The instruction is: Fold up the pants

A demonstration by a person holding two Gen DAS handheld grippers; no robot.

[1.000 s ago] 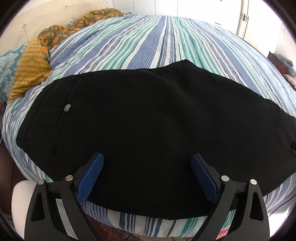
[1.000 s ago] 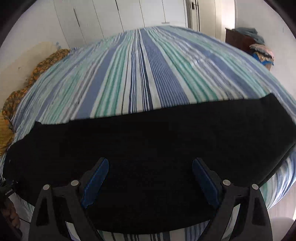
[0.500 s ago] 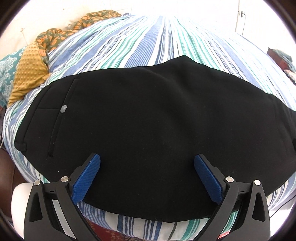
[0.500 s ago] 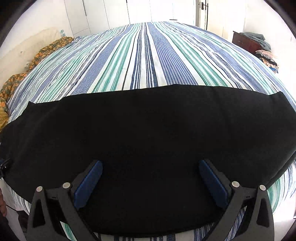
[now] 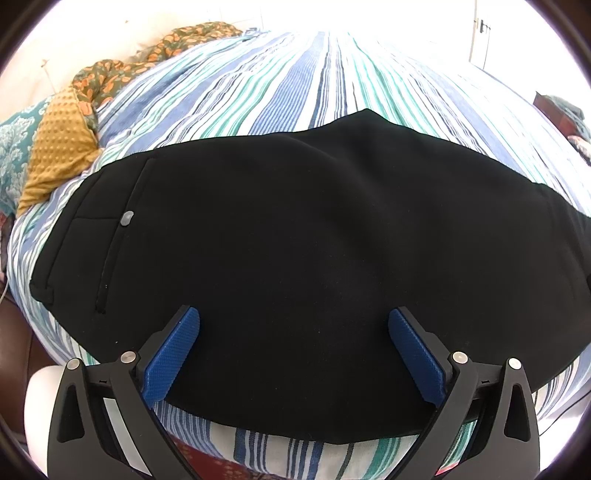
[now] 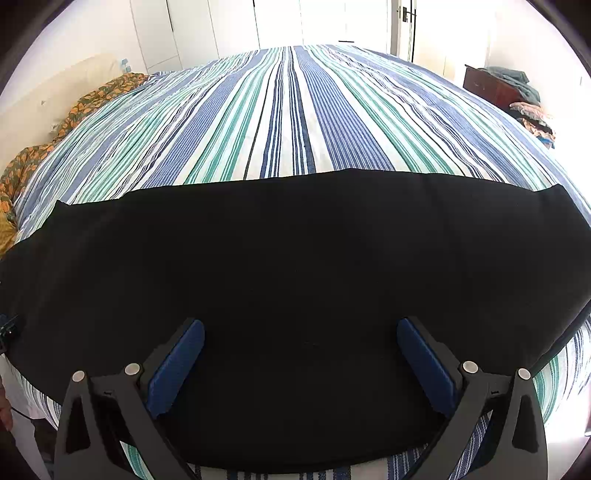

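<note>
Lying flat on the bed (image 6: 295, 110), pants (image 5: 295, 229) run left-right across both views, waist end left, nearer the left gripper (image 5: 293, 350). Right gripper (image 6: 301, 362) over the legs. Both jaws wide open, empty.

A: The pants (image 5: 295, 236)?
B: Matt black cloth, smooth. Bed sheet (image 5: 295, 92), woven striped cotton-like cloth.
A: The left claw (image 5: 293, 321)?
B: Matt black plastic, ribbed blue pads (image 5: 171, 354), shiny metal screws.

Striped bedsheet (image 6: 295, 122), mustard dotted cushion (image 5: 61, 147), floral blanket (image 5: 122, 77) at left; white wardrobe doors (image 6: 277, 22) behind.
</note>
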